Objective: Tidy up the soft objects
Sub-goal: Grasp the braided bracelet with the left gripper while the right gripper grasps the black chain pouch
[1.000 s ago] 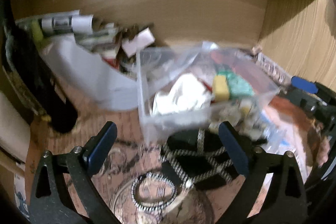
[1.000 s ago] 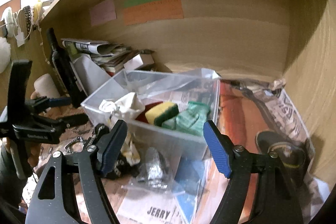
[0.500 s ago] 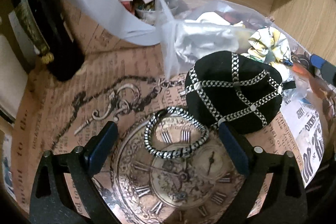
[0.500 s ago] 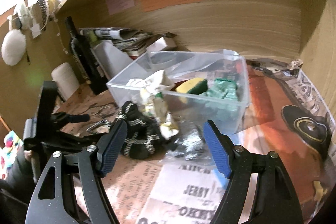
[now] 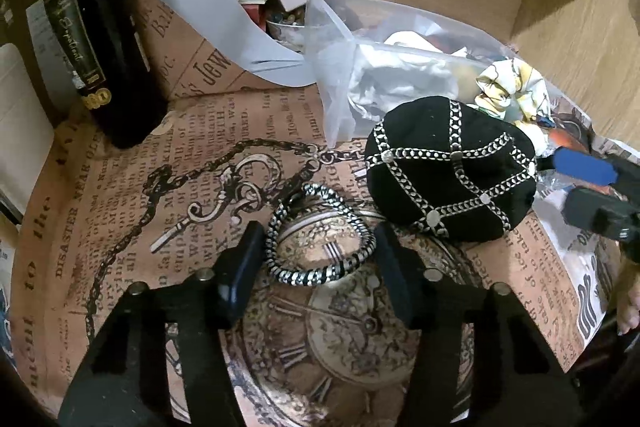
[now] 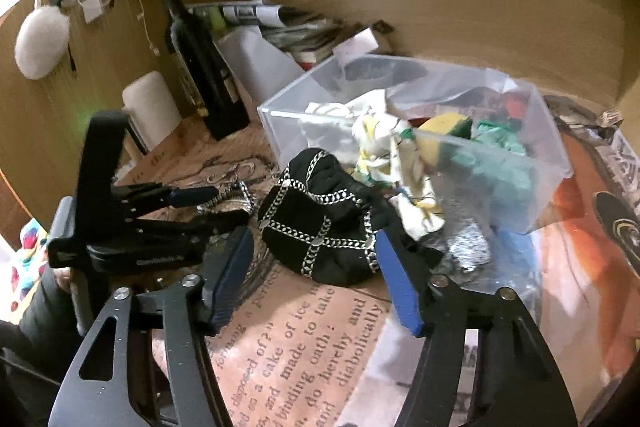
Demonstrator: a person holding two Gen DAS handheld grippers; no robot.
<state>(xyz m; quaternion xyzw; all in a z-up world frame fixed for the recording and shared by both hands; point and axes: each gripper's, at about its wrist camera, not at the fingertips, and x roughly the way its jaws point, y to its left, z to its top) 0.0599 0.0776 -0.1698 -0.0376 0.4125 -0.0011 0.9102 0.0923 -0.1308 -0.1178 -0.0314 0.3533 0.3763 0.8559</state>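
Observation:
A black-and-silver braided ring (image 5: 320,233) lies on the printed paper, and my left gripper (image 5: 318,275) is open with one finger on each side of it. A black soft pouch with silver chain bands (image 5: 452,169) sits just right of it, also in the right wrist view (image 6: 320,219). My right gripper (image 6: 316,275) is open and straddles the pouch's near side. Behind stands a clear plastic bin (image 6: 552,147) holding a yellow sponge (image 6: 444,131), green cloth (image 6: 500,163) and white cloth. A yellow-white scrunchie (image 5: 512,87) leans at the bin's front.
A dark bottle (image 5: 96,39) stands at the left, with a white folded sheet (image 5: 208,11) and stacked papers behind. Wooden walls close the back and right. A crumpled plastic wrapper (image 6: 468,251) lies in front of the bin. The left gripper (image 6: 192,207) shows in the right wrist view.
My left gripper has dropped and narrowed around the braided ring. My right gripper has moved in toward the black pouch, which now lies between its fingers.

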